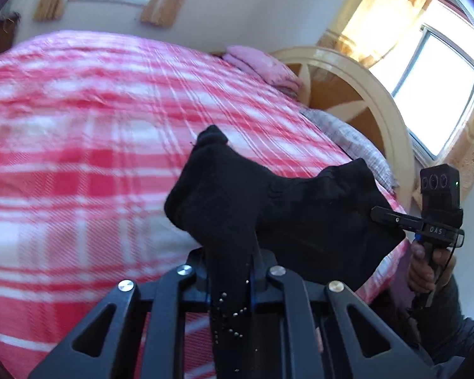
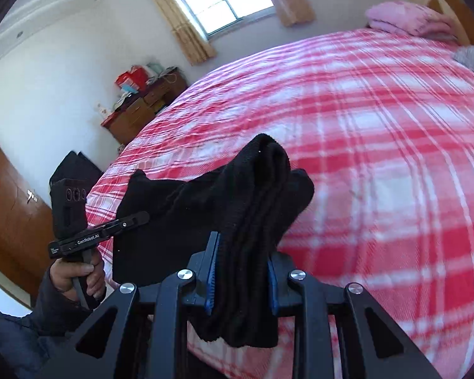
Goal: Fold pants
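Note:
The black pants [image 1: 300,218] hang stretched between both grippers above the near edge of the bed. My left gripper [image 1: 233,271] is shut on a bunched end of the pants with small metal studs. It also shows in the right wrist view [image 2: 136,219], clamped on the cloth's left edge. My right gripper [image 2: 243,271] is shut on a thick bunch of the pants [image 2: 252,195], which droops below the blue finger pads [image 2: 212,281]. It also shows in the left wrist view [image 1: 382,214], gripping the cloth's right edge.
The bed with a red and white plaid cover [image 1: 94,158] fills the view ahead. A folded pink blanket [image 1: 262,66] and a grey pillow [image 1: 354,142] lie by the arched headboard [image 1: 357,75]. A wooden dresser [image 2: 142,110] stands beyond the bed's far side.

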Available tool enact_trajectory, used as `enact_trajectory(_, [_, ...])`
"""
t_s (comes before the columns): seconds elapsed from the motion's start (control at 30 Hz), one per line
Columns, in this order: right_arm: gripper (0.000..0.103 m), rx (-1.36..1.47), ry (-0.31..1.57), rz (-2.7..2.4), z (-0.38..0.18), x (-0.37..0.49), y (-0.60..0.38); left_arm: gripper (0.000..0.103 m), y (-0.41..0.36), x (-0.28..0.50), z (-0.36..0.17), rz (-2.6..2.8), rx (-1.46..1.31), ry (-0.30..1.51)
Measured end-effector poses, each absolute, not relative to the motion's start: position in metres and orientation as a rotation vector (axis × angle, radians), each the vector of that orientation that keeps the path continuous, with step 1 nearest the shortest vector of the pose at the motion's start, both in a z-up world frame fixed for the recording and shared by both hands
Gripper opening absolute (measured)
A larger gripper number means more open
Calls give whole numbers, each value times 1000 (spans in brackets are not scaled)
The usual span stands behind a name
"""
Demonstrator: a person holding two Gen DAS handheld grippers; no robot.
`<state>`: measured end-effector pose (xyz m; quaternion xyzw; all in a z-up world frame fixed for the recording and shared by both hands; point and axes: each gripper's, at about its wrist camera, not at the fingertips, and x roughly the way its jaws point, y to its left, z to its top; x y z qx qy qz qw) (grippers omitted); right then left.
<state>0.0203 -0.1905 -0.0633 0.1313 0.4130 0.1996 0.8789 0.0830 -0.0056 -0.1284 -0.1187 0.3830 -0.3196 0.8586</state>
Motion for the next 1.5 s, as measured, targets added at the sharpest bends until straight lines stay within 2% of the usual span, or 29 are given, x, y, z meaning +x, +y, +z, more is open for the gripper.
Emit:
enact_trajectory(0.33, [26,174,853,568,-46,145,-101,16,70,119,-98,-420,-188,709])
enact_trajectory(0.67, [26,111,856,653,-60,226,-21,16,142,151,-110,-266,-257,695])
enact_trajectory(0.97, [26,114,906,659,-85,259,13,16,177,165,-123,-215,-269,715])
enact_trajectory(1.5, [26,124,982,607,-120,278,13,18,172,174,-143,-188,-177,745])
